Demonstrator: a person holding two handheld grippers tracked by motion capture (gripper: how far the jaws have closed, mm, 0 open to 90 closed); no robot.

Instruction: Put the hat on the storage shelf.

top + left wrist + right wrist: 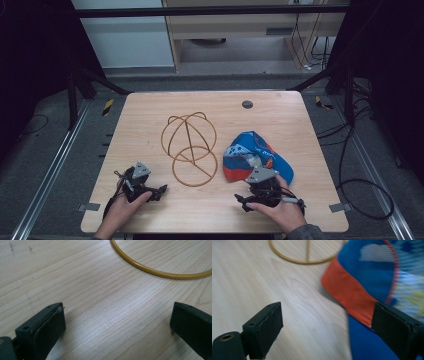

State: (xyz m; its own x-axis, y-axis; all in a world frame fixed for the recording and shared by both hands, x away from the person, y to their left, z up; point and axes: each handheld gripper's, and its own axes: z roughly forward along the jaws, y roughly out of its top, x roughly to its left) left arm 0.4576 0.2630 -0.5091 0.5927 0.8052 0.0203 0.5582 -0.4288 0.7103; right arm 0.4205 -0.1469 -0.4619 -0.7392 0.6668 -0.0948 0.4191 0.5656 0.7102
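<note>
Cap (255,156), blue with an orange band, lies on the table (150,107) at right of centre, touching the wire frame (190,147) to its left. Going left to right: the left gripper (150,191) rests near the table's front-left, jaws apart over bare wood, the frame's ring ahead of it. The right gripper (248,199) sits just in front of the cap, jaws apart, clearly the nearer one; its right jaw seems to overlap the cap's edge, though the blur makes contact uncertain. No readable writing.

Black gripper (161,190) bodies, grey triangular plates
</note>
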